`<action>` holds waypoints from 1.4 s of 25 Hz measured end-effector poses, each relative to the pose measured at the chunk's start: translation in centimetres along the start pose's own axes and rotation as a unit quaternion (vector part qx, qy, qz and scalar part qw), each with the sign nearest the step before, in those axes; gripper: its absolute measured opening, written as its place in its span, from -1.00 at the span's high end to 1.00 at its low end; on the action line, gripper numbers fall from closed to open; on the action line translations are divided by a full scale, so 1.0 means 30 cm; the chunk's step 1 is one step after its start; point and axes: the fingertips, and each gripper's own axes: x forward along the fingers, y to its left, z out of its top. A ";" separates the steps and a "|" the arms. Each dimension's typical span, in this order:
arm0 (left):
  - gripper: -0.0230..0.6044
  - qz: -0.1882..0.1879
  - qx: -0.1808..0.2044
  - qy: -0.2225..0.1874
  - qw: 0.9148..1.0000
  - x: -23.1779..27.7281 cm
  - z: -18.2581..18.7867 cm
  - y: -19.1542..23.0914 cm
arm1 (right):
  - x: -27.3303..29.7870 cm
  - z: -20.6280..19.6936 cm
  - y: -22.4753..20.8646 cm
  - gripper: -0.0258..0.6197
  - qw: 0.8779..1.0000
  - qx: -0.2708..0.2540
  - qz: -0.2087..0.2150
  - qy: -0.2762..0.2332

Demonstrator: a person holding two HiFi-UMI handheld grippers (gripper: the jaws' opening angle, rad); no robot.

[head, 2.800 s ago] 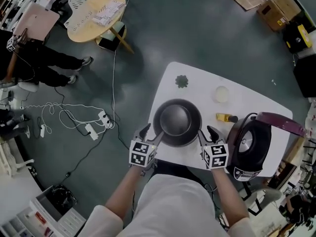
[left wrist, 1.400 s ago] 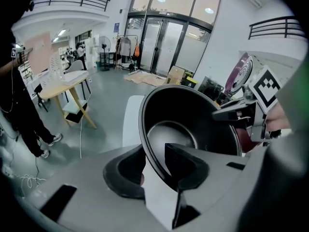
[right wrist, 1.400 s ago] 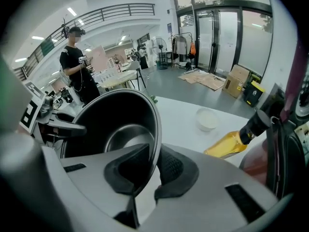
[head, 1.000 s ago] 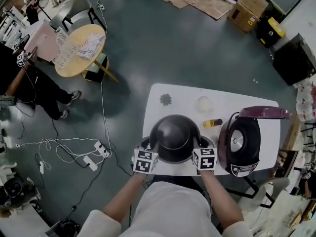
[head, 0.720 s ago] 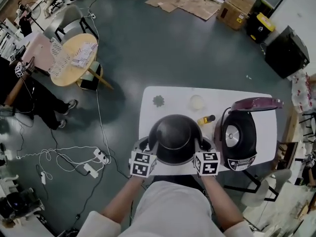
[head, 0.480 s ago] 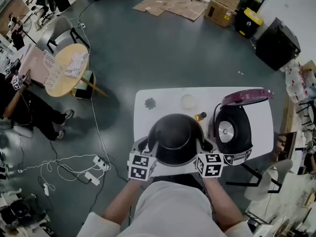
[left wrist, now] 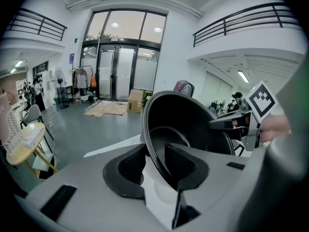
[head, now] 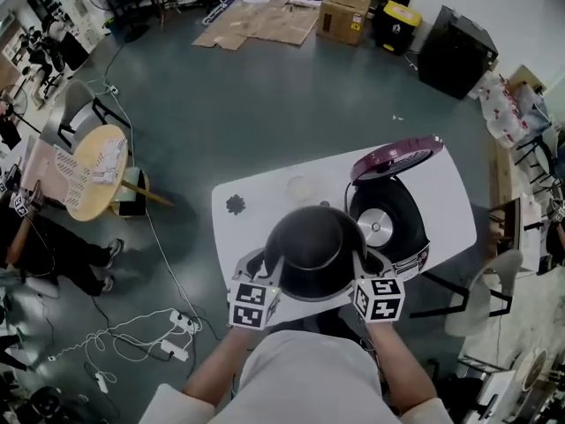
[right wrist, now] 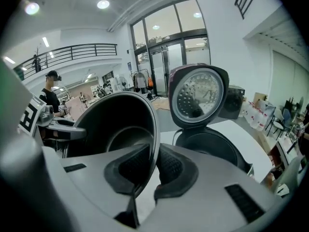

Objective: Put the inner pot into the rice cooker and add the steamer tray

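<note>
The black inner pot [head: 313,250] hangs above the white table [head: 231,230], held by its rim from both sides. My left gripper [head: 265,268] is shut on the pot's left rim [left wrist: 153,129], with the pads [left wrist: 179,159] on either side of the thin wall. On the right rim [right wrist: 155,129] my right gripper [head: 365,268] is clamped the same way. The open rice cooker [head: 388,223] stands just right of the pot, its maroon lid [head: 397,157] raised. In the right gripper view the cooker's empty well [right wrist: 210,146] lies beyond the jaws. I see no steamer tray.
A small dark green object [head: 235,204] and a pale round disc [head: 300,186] lie on the table's far side. A round wooden table [head: 88,170], flattened cardboard [head: 260,20], boxes [head: 349,3] and floor cables [head: 132,334] lie around. A chair [head: 477,307] stands at the right.
Both grippers have closed on the pot's rim and lifted it off the table. Over the last second the pot has risen and drawn closer to the open cooker.
</note>
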 end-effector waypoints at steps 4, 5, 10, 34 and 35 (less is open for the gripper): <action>0.48 -0.011 0.017 -0.001 1.000 0.046 0.037 -0.095 | -0.051 -0.007 -0.100 0.76 1.000 0.013 -0.014 -0.007; 0.48 -0.012 0.019 -0.001 1.000 0.056 0.048 -0.122 | -0.063 -0.010 -0.127 0.76 1.000 0.016 -0.016 -0.008; 0.48 -0.018 0.026 -0.007 0.999 0.120 0.097 -0.261 | -0.119 -0.016 -0.274 0.76 0.999 0.022 -0.023 -0.013; 0.46 -0.032 0.034 0.022 0.999 0.482 0.199 -0.626 | -0.132 -0.007 -0.796 0.78 0.999 0.021 -0.044 -0.006; 0.46 -0.032 0.035 0.024 0.999 0.498 0.201 -0.630 | -0.124 -0.007 -0.811 0.78 0.999 0.022 -0.044 -0.005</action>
